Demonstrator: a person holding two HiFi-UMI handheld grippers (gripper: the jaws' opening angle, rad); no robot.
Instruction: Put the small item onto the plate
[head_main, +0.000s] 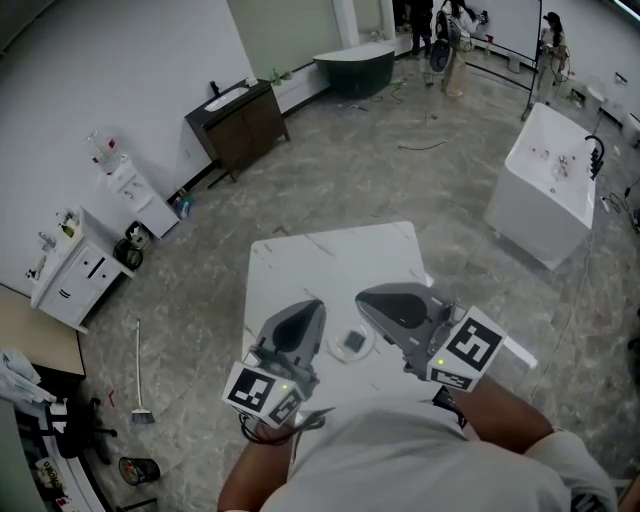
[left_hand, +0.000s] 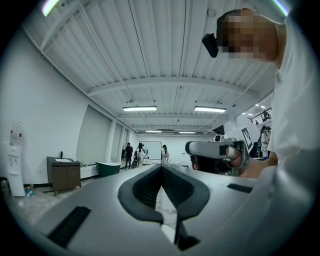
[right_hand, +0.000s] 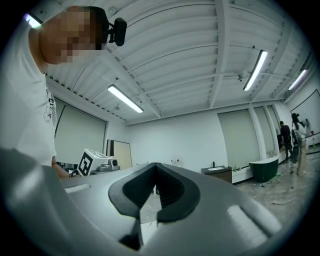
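The left gripper (head_main: 316, 305) and right gripper (head_main: 361, 298) are both over the bench (head_main: 330, 260). Fingers on each are pressed together, pinching nothing. The small item (head_main: 353, 342) rests on the plate (head_main: 335, 355) between them.

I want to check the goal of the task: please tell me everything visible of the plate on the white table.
The plate is small, round and pale; its material cannot be told. It lies flat on the white table, near the person's edge. A small grey squarish thing shows on its middle. In the head view it sits between the left hand-held gripper and the right hand-held gripper; neither seems to touch it. The gripper views do not show it.
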